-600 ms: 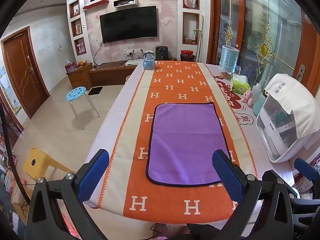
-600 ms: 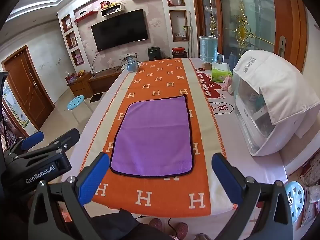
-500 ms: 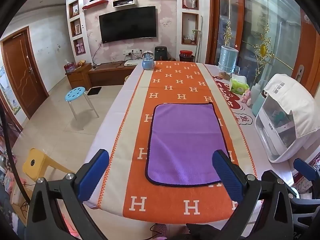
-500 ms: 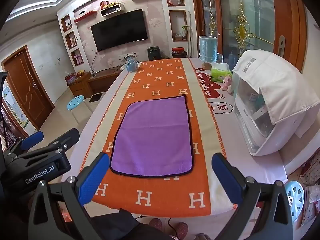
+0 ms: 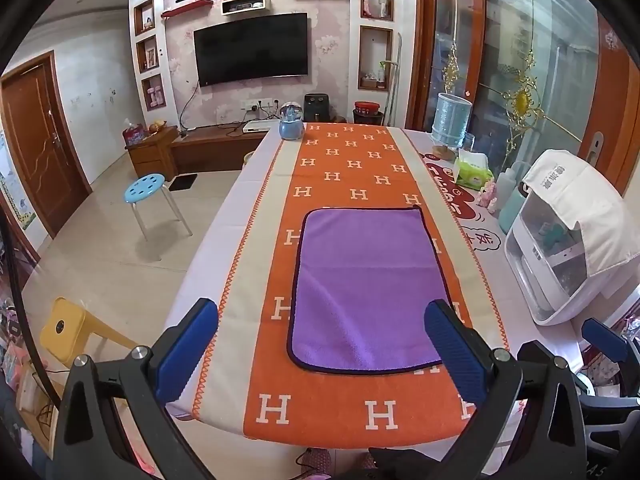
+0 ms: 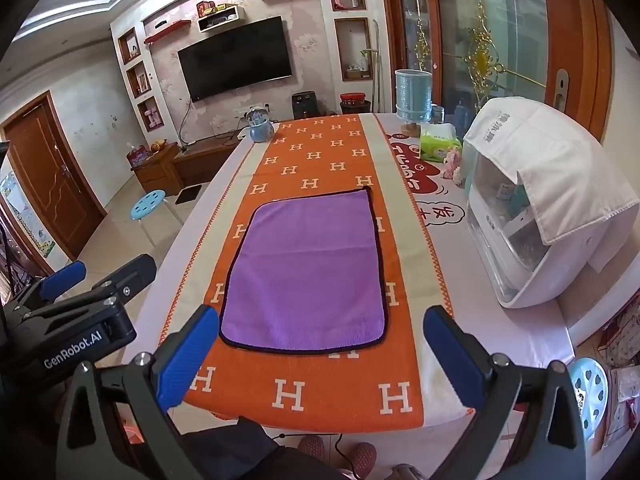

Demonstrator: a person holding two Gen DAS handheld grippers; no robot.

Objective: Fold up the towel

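Note:
A purple towel [image 5: 366, 284] with a dark hem lies flat and unfolded on the orange runner [image 5: 352, 160] of a long table; it also shows in the right wrist view [image 6: 308, 272]. My left gripper [image 5: 320, 344] is open and empty, held above the table's near edge in front of the towel. My right gripper [image 6: 320, 344] is open and empty too, above the near edge. The left gripper also shows at the left of the right wrist view [image 6: 86, 300].
A white appliance under a white cloth [image 6: 536, 208] stands on the table's right side. A tissue pack [image 6: 438, 142], a blue cylinder [image 6: 412, 90] and a blue globe ornament [image 5: 291, 122] stand farther back. A blue stool [image 5: 146, 188] and a yellow stool [image 5: 66, 328] stand left of the table.
Both views have shifted only slightly. The towel has not moved and both grippers stay open.

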